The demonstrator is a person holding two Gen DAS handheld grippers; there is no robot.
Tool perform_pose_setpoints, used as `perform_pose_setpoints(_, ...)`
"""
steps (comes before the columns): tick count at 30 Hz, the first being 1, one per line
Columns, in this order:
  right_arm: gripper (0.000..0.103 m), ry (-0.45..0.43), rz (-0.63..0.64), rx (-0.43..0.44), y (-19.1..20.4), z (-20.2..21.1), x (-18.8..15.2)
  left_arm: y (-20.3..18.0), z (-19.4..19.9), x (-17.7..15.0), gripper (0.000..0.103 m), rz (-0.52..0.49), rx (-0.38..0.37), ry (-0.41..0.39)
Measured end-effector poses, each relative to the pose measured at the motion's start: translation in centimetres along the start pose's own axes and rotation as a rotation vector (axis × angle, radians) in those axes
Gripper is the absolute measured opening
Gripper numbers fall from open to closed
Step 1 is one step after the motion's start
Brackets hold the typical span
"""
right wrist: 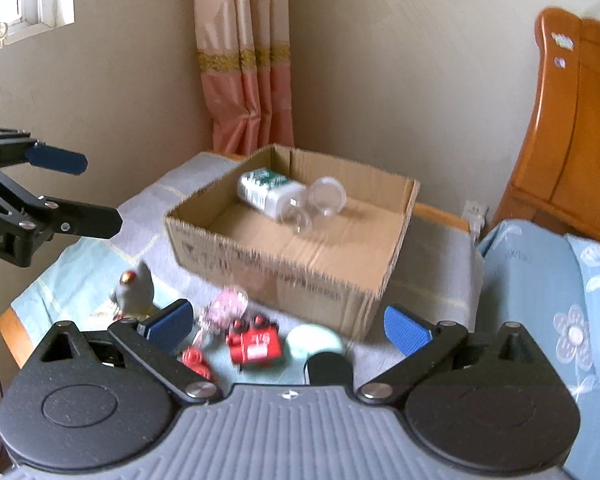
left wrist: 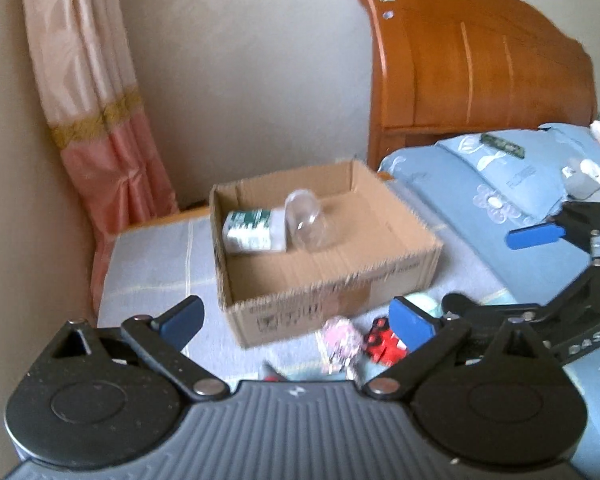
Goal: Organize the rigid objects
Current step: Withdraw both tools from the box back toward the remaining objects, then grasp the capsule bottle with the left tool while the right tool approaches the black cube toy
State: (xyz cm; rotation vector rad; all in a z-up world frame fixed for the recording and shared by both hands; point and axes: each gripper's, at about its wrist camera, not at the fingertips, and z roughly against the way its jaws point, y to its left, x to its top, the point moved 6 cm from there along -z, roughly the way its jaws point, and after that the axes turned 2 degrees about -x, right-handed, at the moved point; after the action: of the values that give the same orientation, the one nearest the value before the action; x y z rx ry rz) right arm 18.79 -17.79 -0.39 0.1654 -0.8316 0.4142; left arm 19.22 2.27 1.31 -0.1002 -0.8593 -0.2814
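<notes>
We hold the left gripper point(left wrist: 298, 322) level, its two blue-padded fingers point(left wrist: 182, 320) spread wide apart with nothing between the pads. In its own view the black linkage arms angle outward from the grey ribbed body. We hold the right gripper point(right wrist: 288, 324) in the same pose, its blue fingertips point(right wrist: 406, 330) also wide apart and gripping nothing. Each gripper appears in the other's camera: the right gripper point(left wrist: 536, 236) enters the left wrist view from the right edge, and the left gripper point(right wrist: 88, 192) enters the right wrist view from the left edge, jaws parted
</notes>
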Motion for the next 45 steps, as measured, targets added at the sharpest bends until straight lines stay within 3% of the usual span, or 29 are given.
perform_pose_setpoints(9,0.103,-0.004,0.021,0.062,2.4,0.8,-4.3,0.7,-1.7,-5.1,0.099,0.042,0.053,0.032)
perform_pose_setpoints(15,0.103,0.013,0.107,0.138,6.0,0.3,-6.4,0.3,-2.5,-8.5,0.099,0.056,0.012,0.057)
perform_pose_setpoints(22,0.103,0.093,0.186,0.208,9.2,-3.1,-8.9,0.4,-4.1,-12.1,0.099,0.072,0.011,0.102)
perform_pose_setpoints(27,0.103,0.152,0.162,0.202,9.6,-6.1,-10.3,1.4,-5.0,-13.6,0.099,0.113,0.018,0.124)
perform_pose_setpoints(38,0.103,0.057,0.198,0.189,9.7,-6.1,-11.3,4.3,-5.9,-15.2,0.099,0.175,0.055,0.144)
perform_pose_setpoints(41,0.103,0.044,0.191,0.184,9.8,-5.7,-11.7,5.0,-6.0,-15.3,0.100,0.170,0.091,0.134)
perform_pose_setpoints(45,0.103,0.051,0.184,0.173,9.8,-5.5,-12.0,4.8,-5.4,-15.5,0.100,0.178,0.084,0.140)
